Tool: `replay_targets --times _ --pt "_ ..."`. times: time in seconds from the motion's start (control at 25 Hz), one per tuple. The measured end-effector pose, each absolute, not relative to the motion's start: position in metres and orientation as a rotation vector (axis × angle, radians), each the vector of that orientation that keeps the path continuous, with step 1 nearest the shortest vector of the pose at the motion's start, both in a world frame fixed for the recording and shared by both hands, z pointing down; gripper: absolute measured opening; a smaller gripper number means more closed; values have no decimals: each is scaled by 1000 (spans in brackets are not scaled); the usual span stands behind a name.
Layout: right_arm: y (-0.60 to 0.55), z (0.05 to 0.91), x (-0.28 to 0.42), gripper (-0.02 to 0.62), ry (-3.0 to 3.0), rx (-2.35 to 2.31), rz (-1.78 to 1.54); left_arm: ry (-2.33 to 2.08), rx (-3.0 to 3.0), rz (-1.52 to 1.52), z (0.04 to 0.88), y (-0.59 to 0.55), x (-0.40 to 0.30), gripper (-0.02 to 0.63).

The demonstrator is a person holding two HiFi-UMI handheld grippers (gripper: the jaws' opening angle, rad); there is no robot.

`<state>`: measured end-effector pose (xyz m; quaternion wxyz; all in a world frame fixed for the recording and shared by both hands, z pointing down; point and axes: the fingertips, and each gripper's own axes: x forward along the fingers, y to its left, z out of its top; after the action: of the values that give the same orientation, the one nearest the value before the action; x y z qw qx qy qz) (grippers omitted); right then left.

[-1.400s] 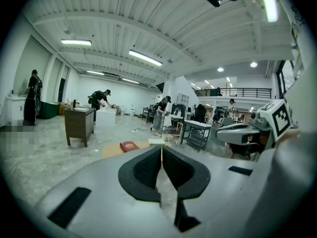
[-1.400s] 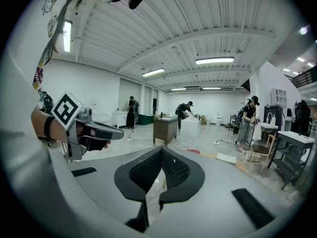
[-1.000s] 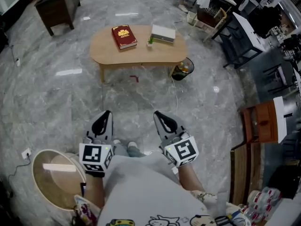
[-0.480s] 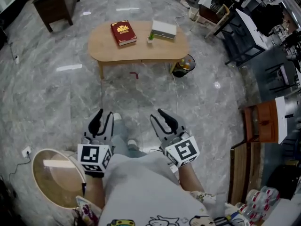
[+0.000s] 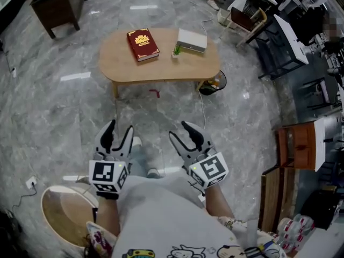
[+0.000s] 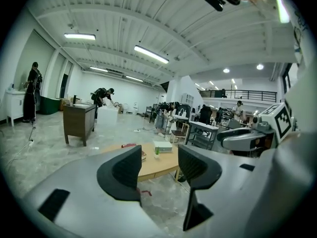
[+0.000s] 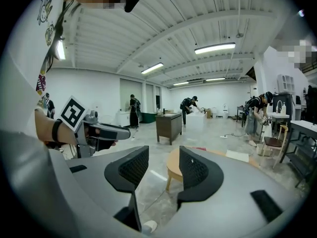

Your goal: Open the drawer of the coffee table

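The oval wooden coffee table [image 5: 124, 64] stands on the marble floor ahead of me, well beyond both grippers. On it lie a red book [image 5: 143, 43], a white box [image 5: 192, 40] and a tiny green plant [image 5: 176, 51]. I cannot make out a drawer front from here. My left gripper [image 5: 119, 129] and right gripper [image 5: 181, 131] are held side by side in front of my body, pointing at the table. Both sets of jaws have just been opening and stand open with nothing between them. The table [image 6: 154, 163] shows between the left gripper [image 6: 159, 166] jaws, and its left end [image 7: 173, 166] between the right gripper [image 7: 163, 170] jaws.
A black bin [image 5: 213, 81] sits by the table's right leg, and a cable [image 5: 202, 109] runs across the floor there. A round wooden stool [image 5: 65, 213] is at my lower left. A dark cabinet [image 5: 56, 3] stands far left, black desks [image 5: 282, 36] and wooden furniture [image 5: 296, 144] at right.
Both grippers' jaws went from shut to open. I have stepped forward, so the coffee table now lies closer, and the round stool has slid back at my left.
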<state>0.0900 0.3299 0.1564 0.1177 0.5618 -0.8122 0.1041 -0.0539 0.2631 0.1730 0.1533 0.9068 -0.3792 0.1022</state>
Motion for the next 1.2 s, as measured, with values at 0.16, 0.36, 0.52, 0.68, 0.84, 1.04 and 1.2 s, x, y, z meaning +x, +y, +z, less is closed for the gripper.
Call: replay_targets --times 0.16,0.36,0.52,0.68,0.84,1.04,1.2 --pt "279 154 81 188 -2364 1612 307 -1071 2610 295 171 215 -57 229" --pt "234 153 66 215 -2362 1603 332 -1070 2604 272 168 167 -68 241" --pt "213 153 60 222 -2360 1585 342 -1064 2603 272 171 146 -72 247" --pt "200 153 54 230 -2366 1577 352 -1052 2584 298 179 137 -77 252" --pt "188 155 60 233 -2368 1589 384 -1052 2560 318 188 125 -77 258" --pt "170 165 73 235 -2367 1567 414 -1078 2535 338 198 110 -73 259" --pt "146 175 86 235 -2385 1532 437 -1120 2507 349 205 89 -65 261"
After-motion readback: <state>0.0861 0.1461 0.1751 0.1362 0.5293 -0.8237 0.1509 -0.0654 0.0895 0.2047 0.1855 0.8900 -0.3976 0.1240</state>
